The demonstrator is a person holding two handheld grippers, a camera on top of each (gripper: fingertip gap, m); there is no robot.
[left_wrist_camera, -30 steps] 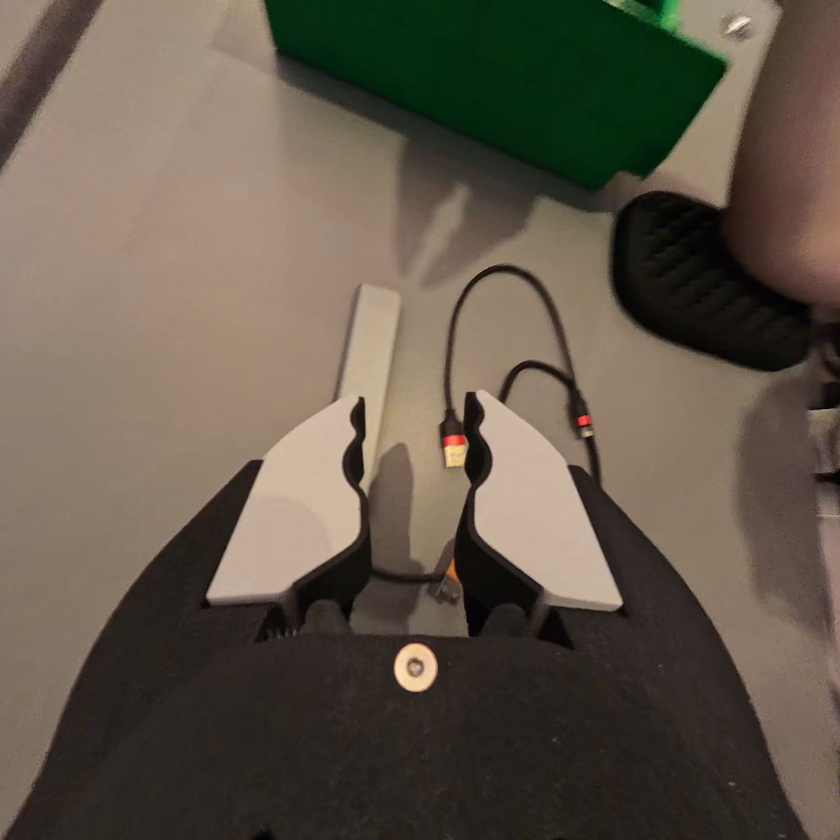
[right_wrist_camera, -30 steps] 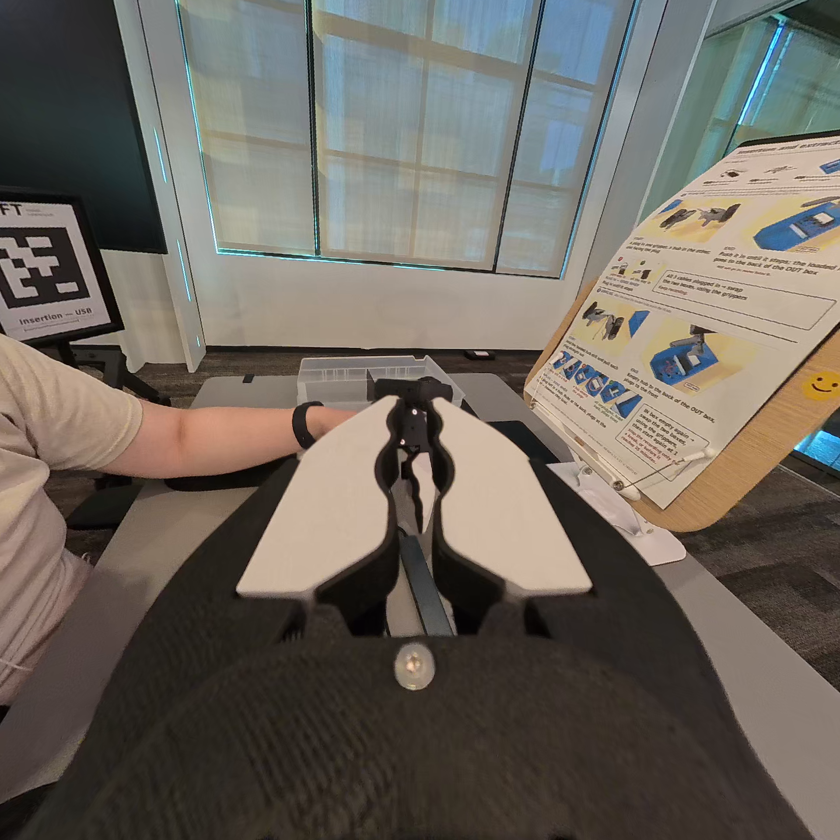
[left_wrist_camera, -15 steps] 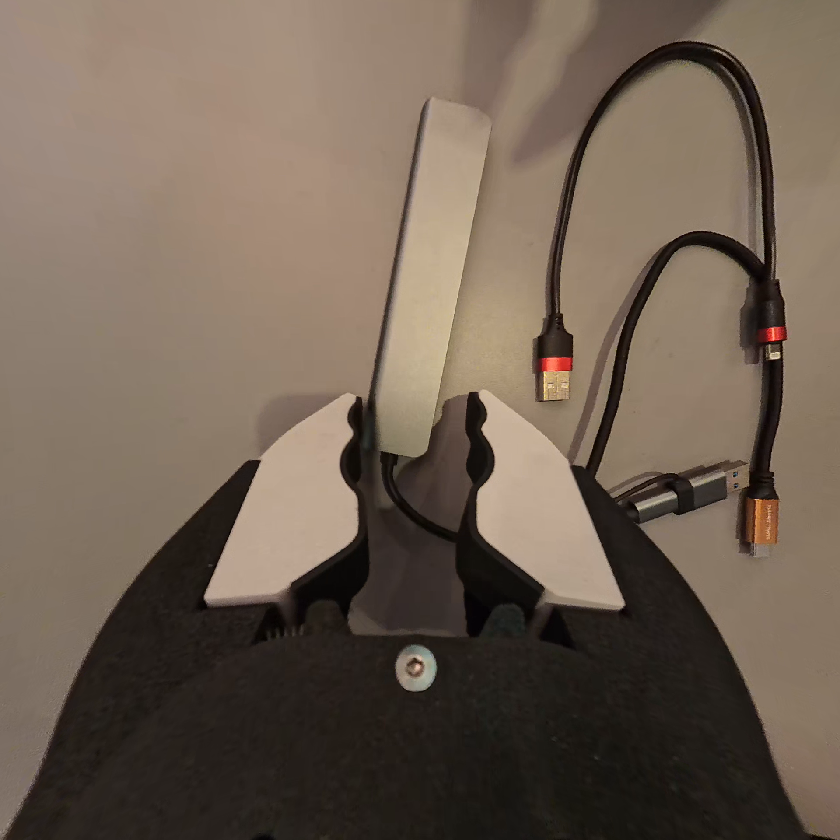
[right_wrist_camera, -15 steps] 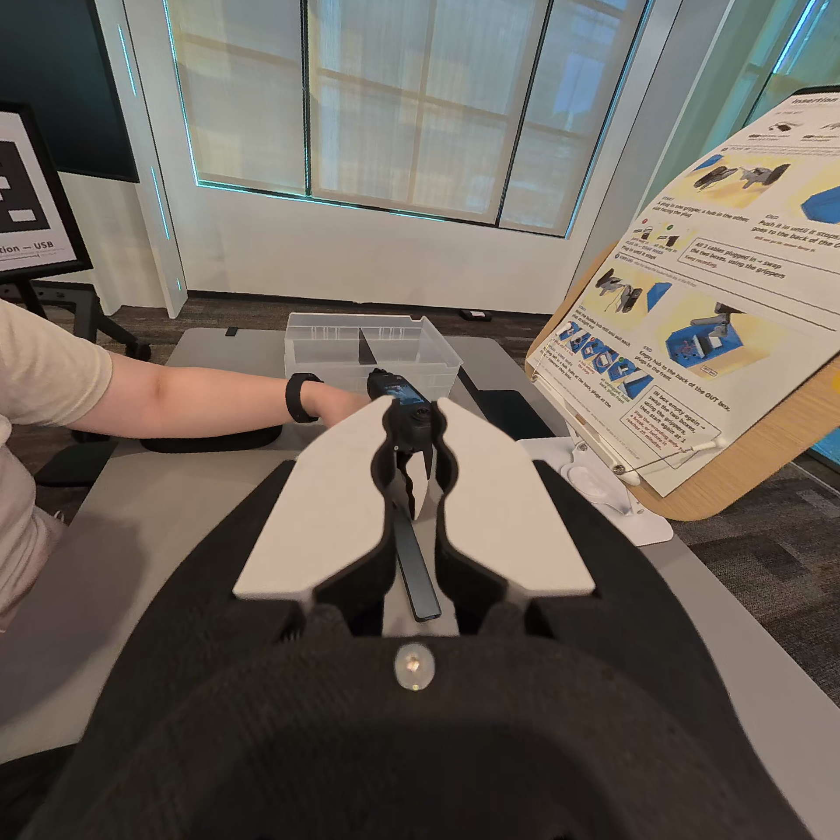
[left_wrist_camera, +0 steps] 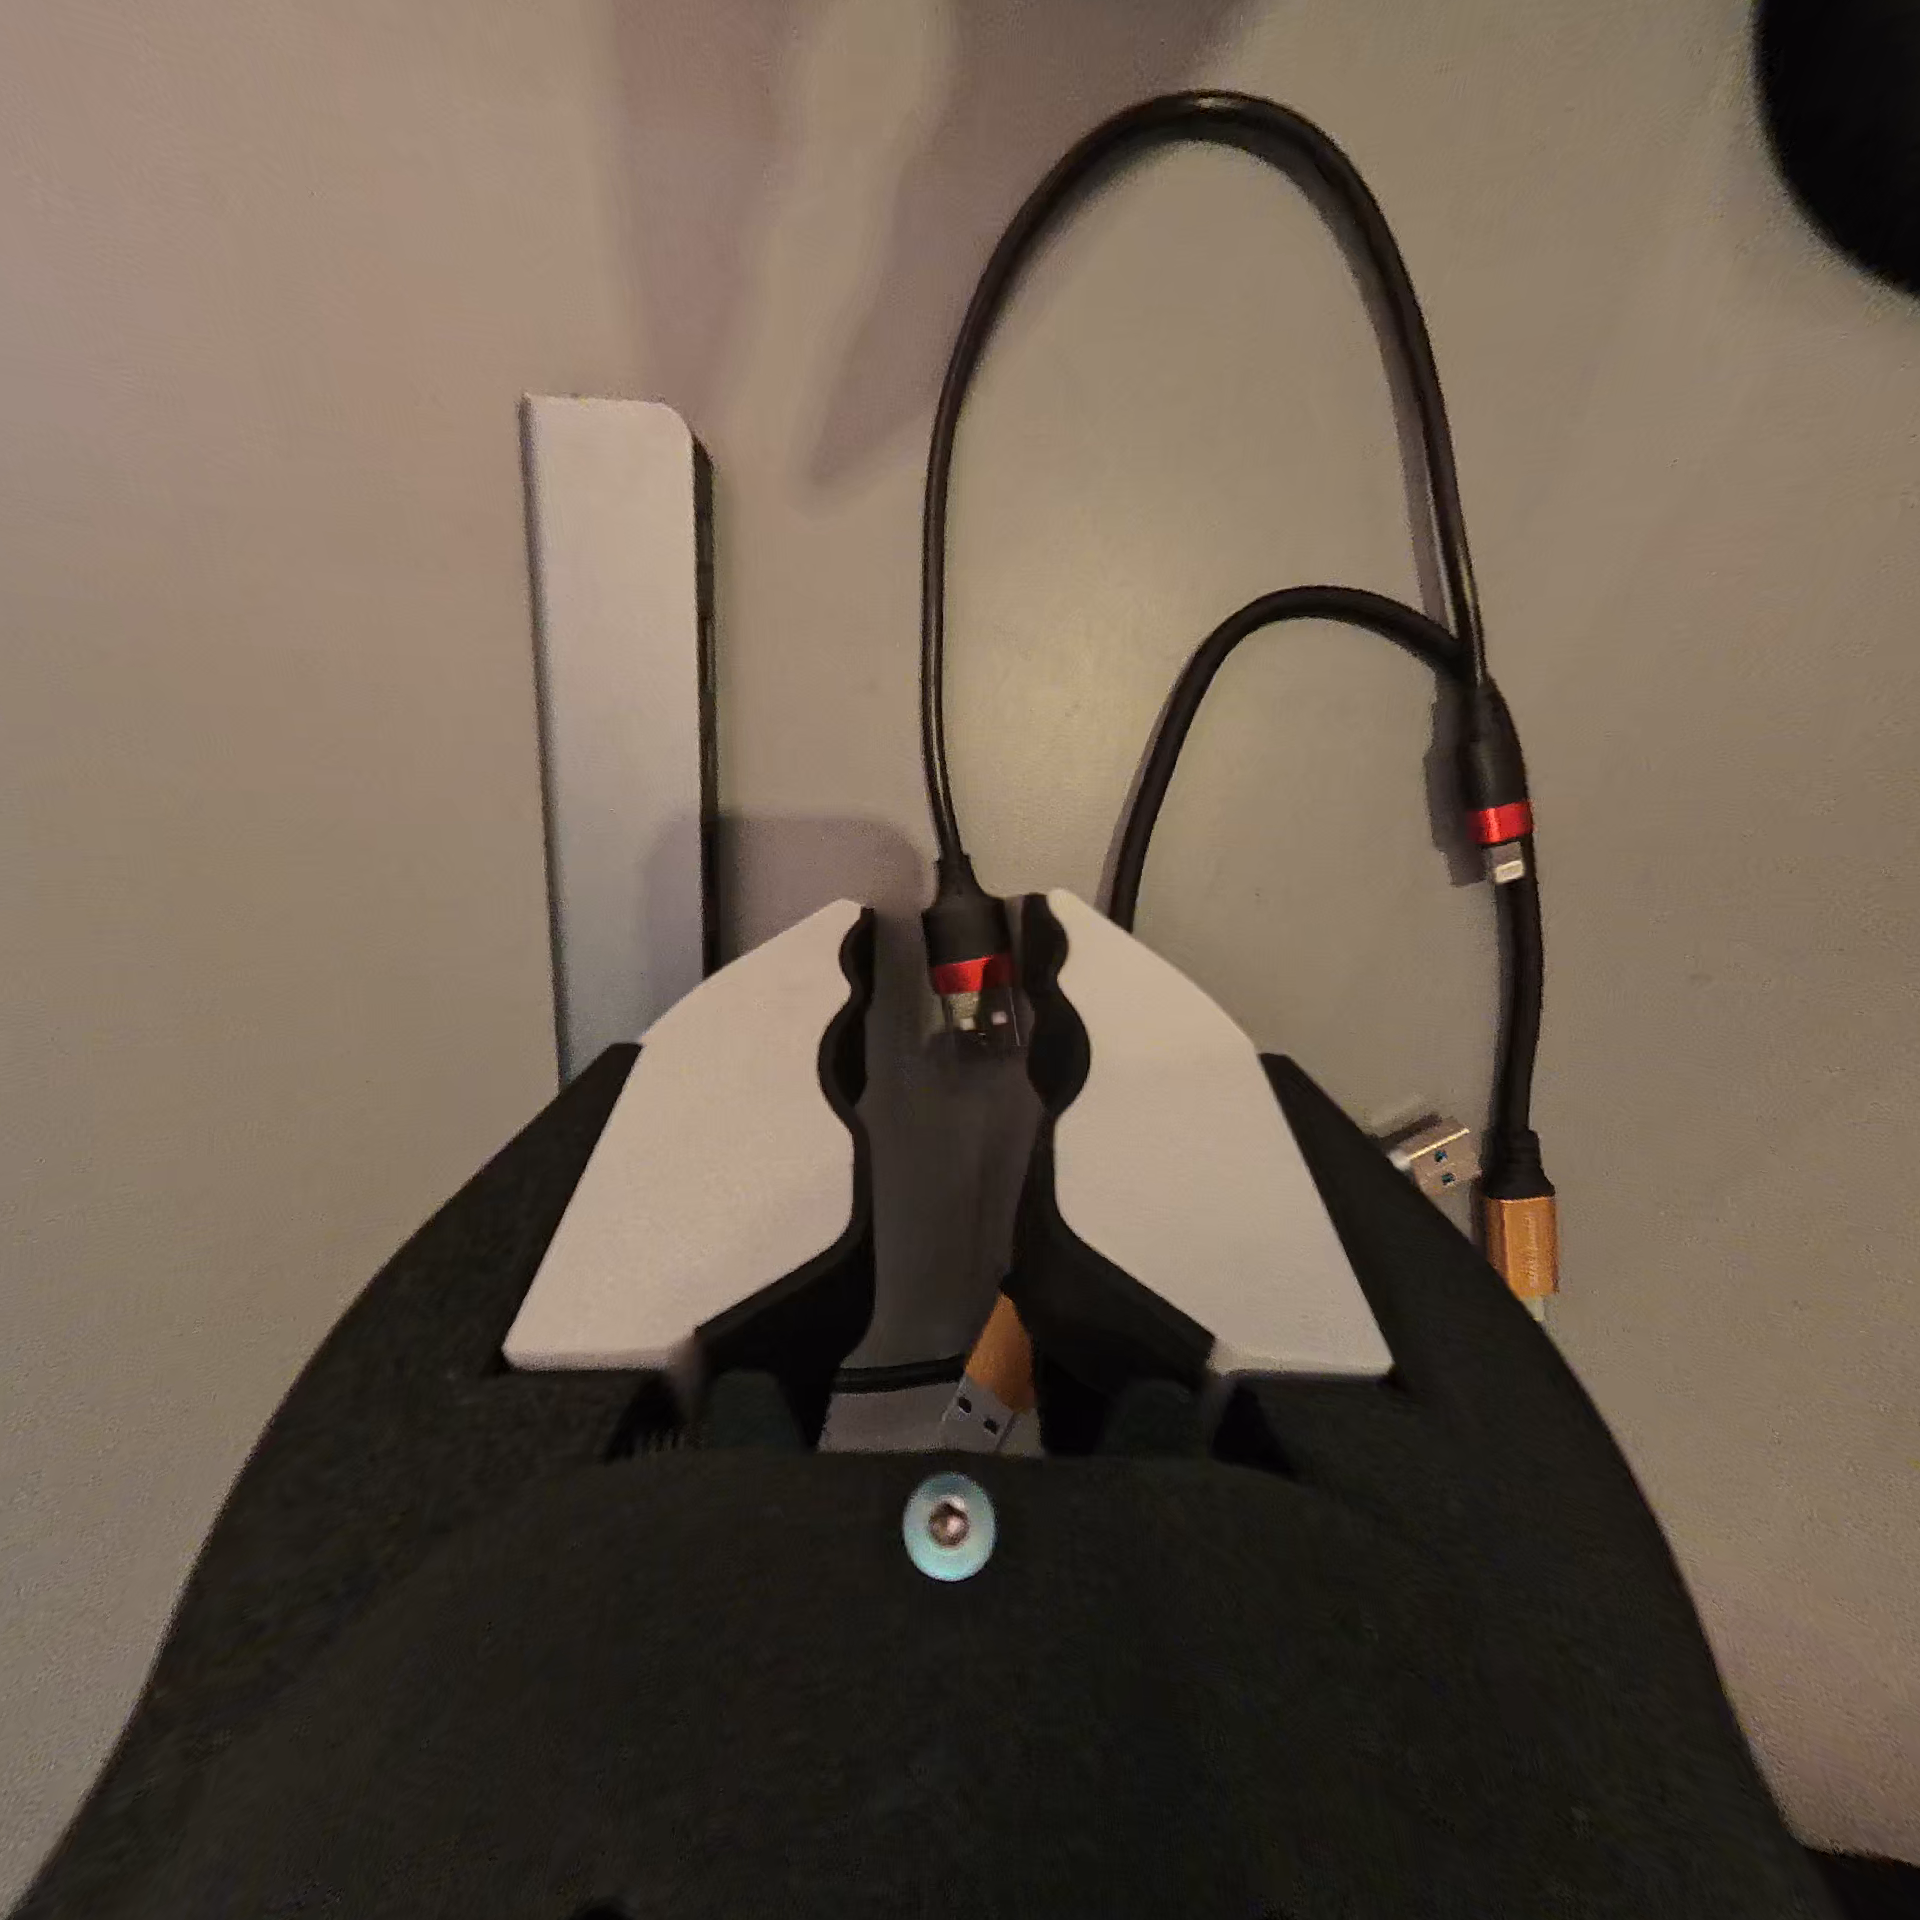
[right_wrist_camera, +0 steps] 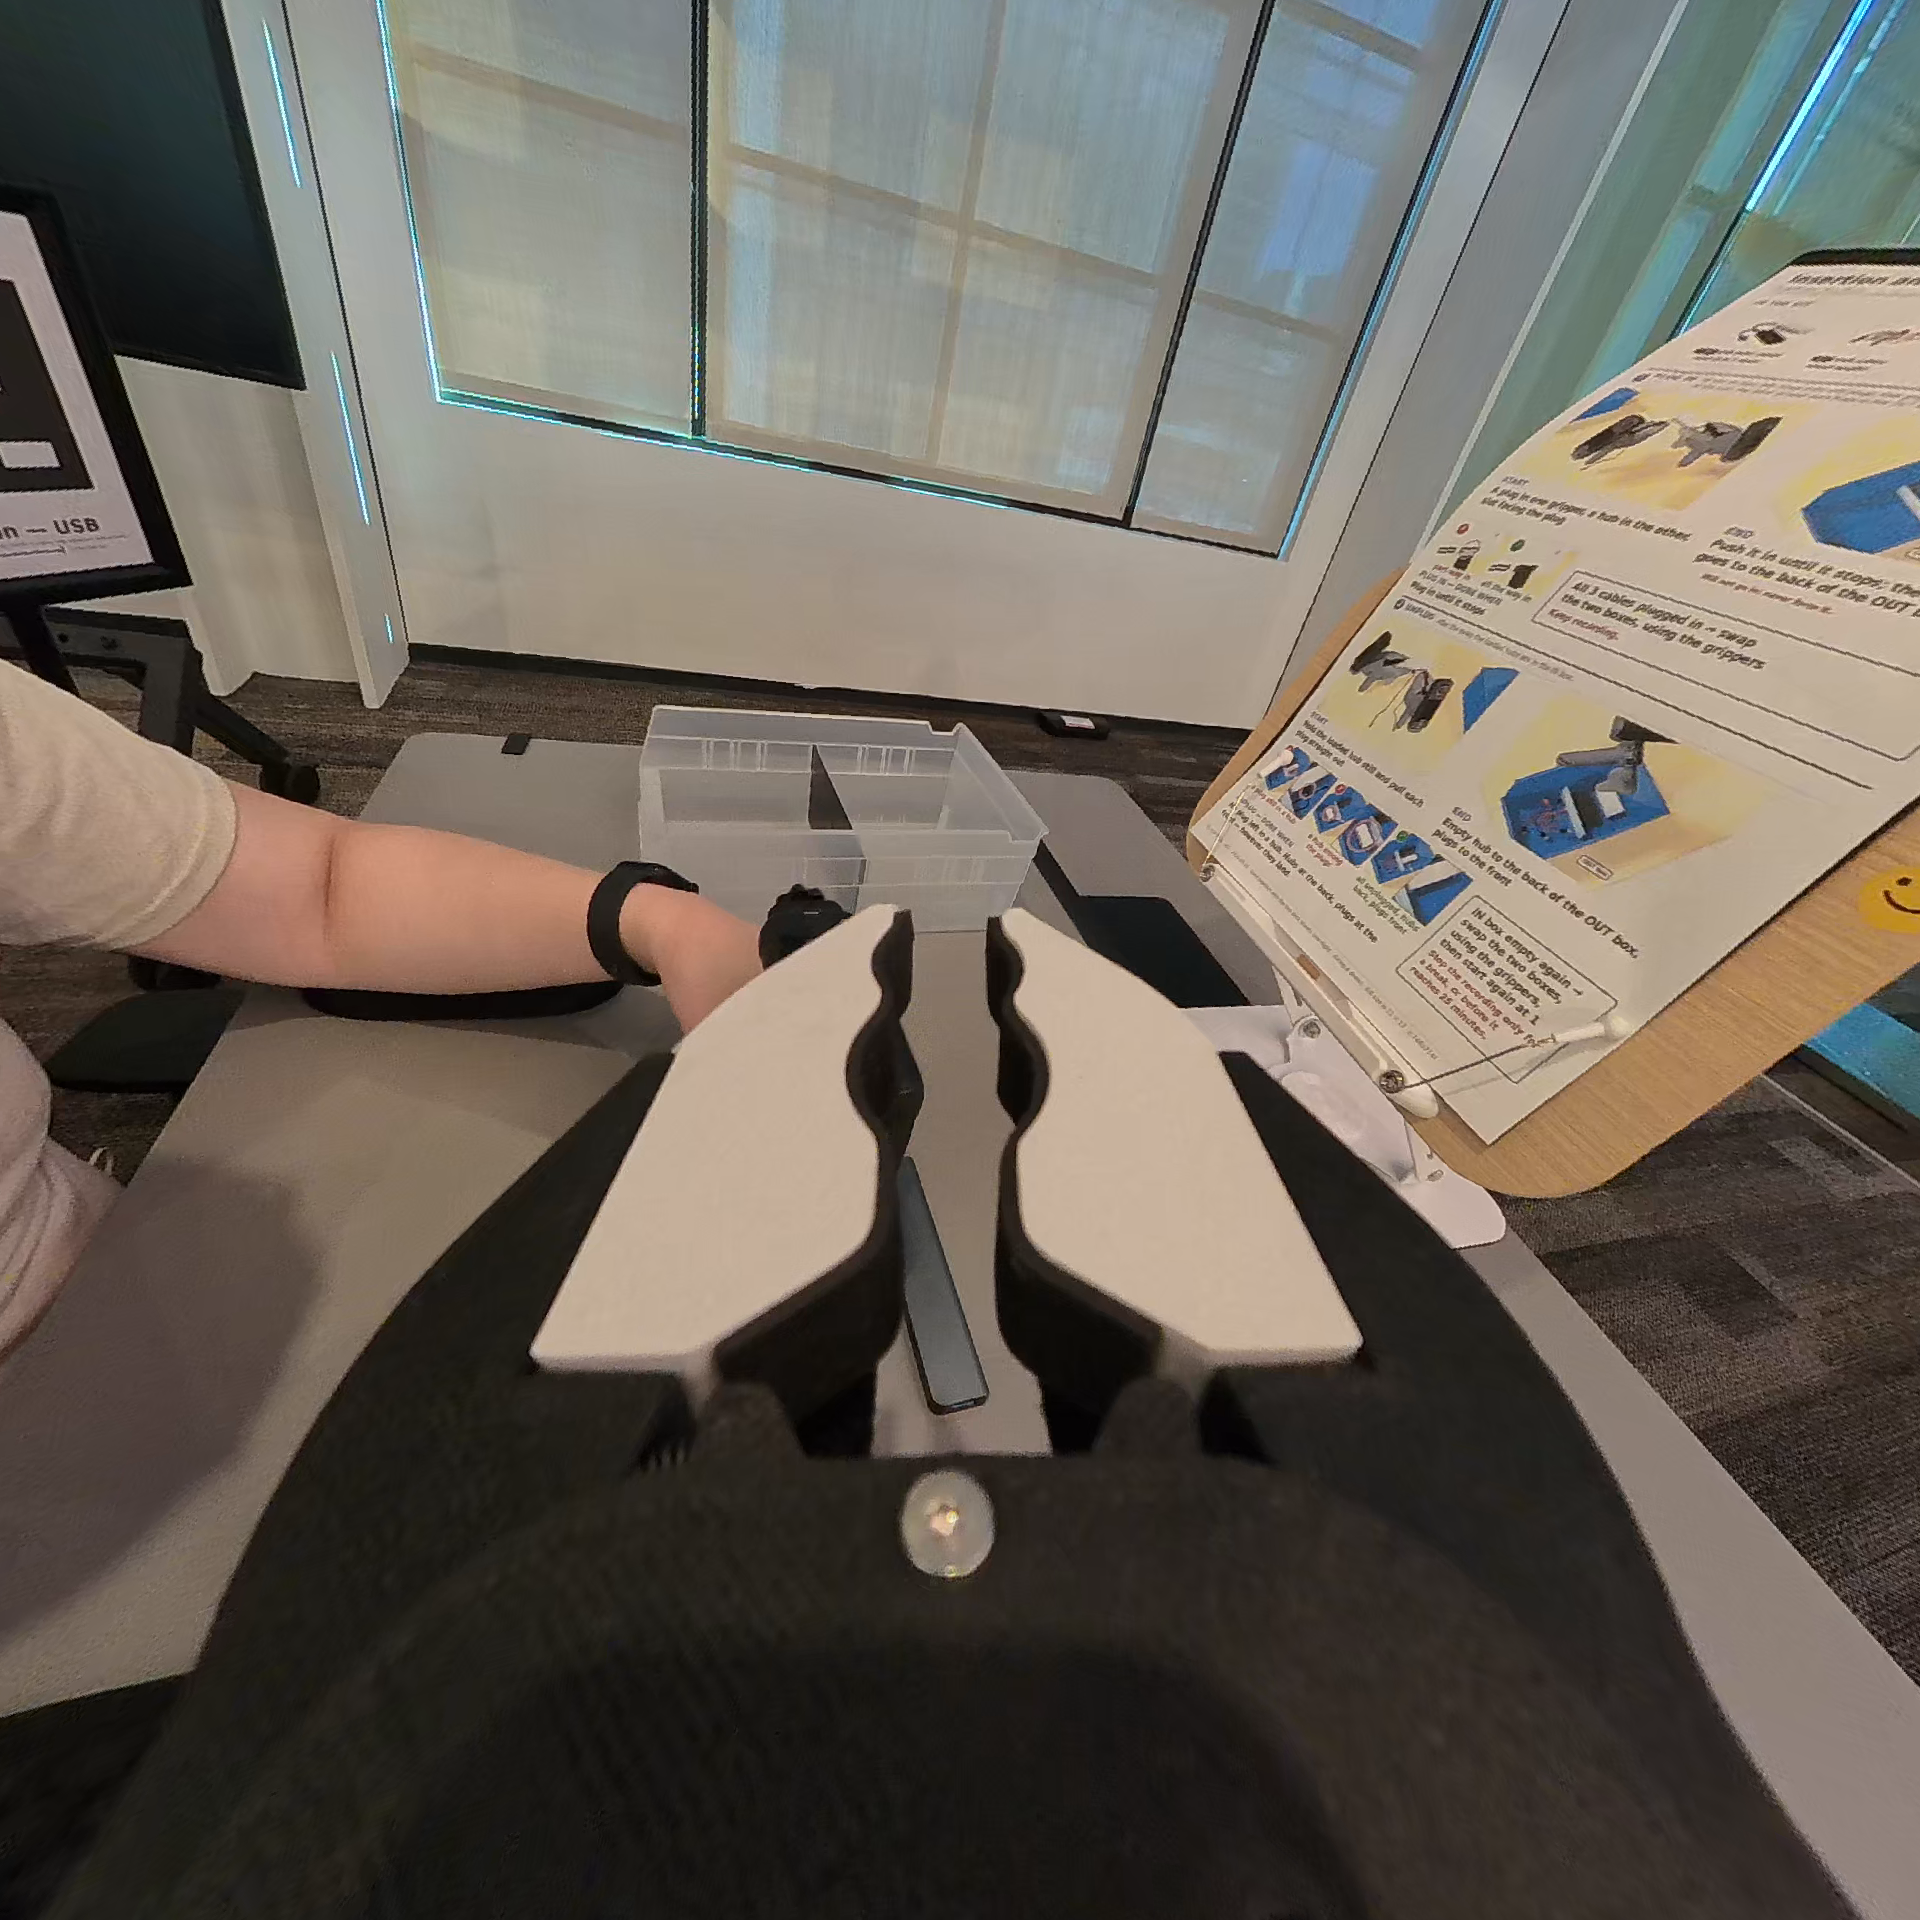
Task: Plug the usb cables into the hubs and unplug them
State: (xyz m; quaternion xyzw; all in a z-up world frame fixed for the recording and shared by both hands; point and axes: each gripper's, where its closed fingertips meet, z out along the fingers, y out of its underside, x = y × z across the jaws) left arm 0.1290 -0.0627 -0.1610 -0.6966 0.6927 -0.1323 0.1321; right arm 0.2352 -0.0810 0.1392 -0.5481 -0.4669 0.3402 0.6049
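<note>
Two grippers spread, holding nothing. Our left gripper (left_wrist_camera: 945, 914) straddles red-banded USB plug (left_wrist_camera: 968, 992) on table, long axis w/ fingers; silver hub (left_wrist_camera: 613, 717) just left. Right gripper (right_wrist_camera: 948, 935) over dark hub (right_wrist_camera: 940, 1294).

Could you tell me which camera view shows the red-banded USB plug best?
The left wrist view: the red-banded USB plug lies on the table between the open left gripper fingers, untouched as far as I can tell. The right wrist view does not show it.
</note>
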